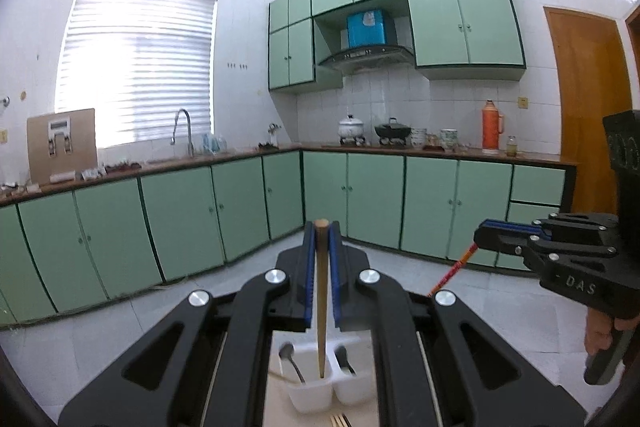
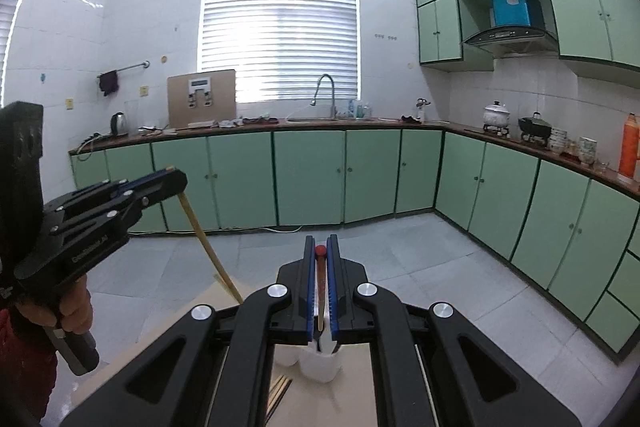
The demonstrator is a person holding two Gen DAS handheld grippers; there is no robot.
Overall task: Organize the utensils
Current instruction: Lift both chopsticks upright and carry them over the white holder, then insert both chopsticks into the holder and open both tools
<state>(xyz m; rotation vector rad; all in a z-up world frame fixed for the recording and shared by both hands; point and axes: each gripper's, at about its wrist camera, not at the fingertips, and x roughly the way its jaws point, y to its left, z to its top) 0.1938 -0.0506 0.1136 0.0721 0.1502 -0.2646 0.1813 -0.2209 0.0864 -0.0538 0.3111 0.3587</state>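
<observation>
Nearest my left camera, the left gripper (image 1: 321, 227) is clenched on a plain wooden chopstick (image 1: 321, 291), which hangs steeply from the jaws with its lower tip inside the white utensil holder (image 1: 310, 393). From the right camera I see this same chopstick slanting down toward the pale tabletop (image 2: 360, 383). Right gripper (image 2: 320, 247) grasps a red-topped chopstick (image 2: 321, 291), whose lower end also points down toward the holder. Relative to the holder: a metal spoon (image 1: 291, 361) stands in its left compartment, a dark-handled utensil (image 1: 343, 359) in its right compartment, and a fork (image 1: 340, 420) lies on the table just in front of it. Loose chopsticks (image 2: 280, 389) lie on the table beside the holder's left. Well beyond the holder I see green cabinets (image 1: 180, 215) along the walls
</observation>
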